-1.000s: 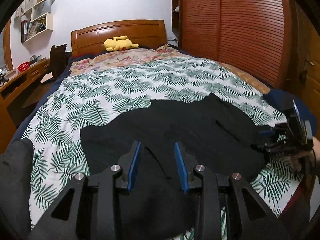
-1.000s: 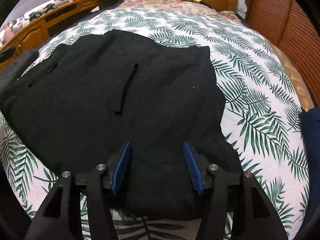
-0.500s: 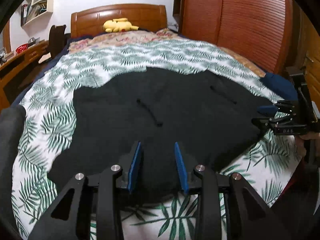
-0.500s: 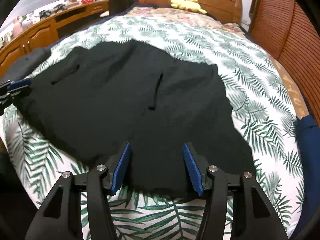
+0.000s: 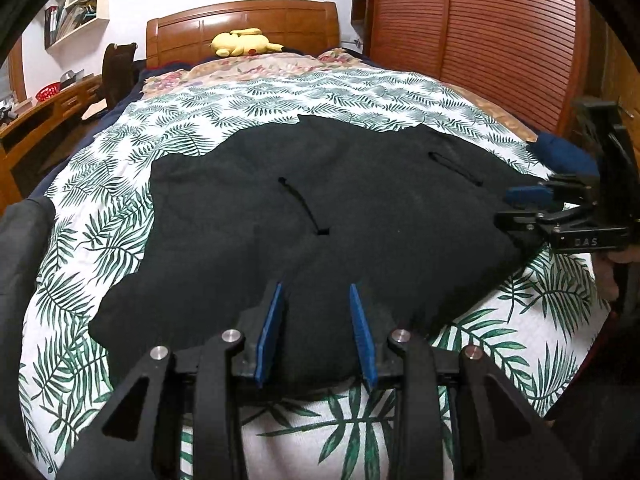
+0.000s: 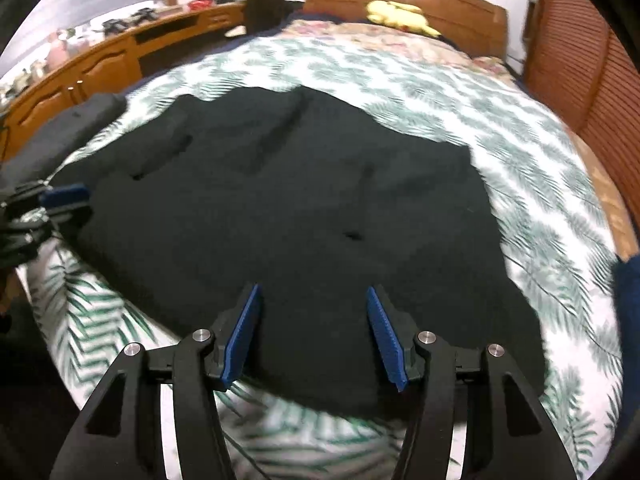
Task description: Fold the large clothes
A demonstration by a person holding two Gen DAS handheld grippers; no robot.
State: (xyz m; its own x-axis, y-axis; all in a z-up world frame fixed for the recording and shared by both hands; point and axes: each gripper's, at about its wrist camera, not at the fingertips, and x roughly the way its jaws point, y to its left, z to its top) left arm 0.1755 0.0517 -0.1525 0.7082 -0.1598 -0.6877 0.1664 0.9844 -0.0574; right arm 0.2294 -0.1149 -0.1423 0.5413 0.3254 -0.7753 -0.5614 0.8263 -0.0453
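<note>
A large black garment (image 5: pixel 320 208) lies spread flat on the palm-leaf bedsheet (image 5: pixel 224 120); it also shows in the right wrist view (image 6: pixel 304 208). My left gripper (image 5: pixel 316 300) is open and empty, its blue pads just above the garment's near edge. My right gripper (image 6: pixel 312 308) is open and empty over the garment's near hem. In the left wrist view the right gripper (image 5: pixel 516 208) shows at the garment's right edge. In the right wrist view the left gripper (image 6: pixel 60 204) shows at the garment's left edge.
A yellow plush toy (image 5: pixel 244 42) lies by the wooden headboard (image 5: pixel 240 20). A grey garment (image 5: pixel 20 248) lies at the bed's left edge, a navy one (image 5: pixel 564 156) at the right. A wooden wardrobe (image 5: pixel 472 32) stands right, a desk (image 6: pixel 100 64) left.
Both grippers have pulled back toward the foot of the bed, so more of the garment and its near hem are in view. The garment lies flatter and more spread.
</note>
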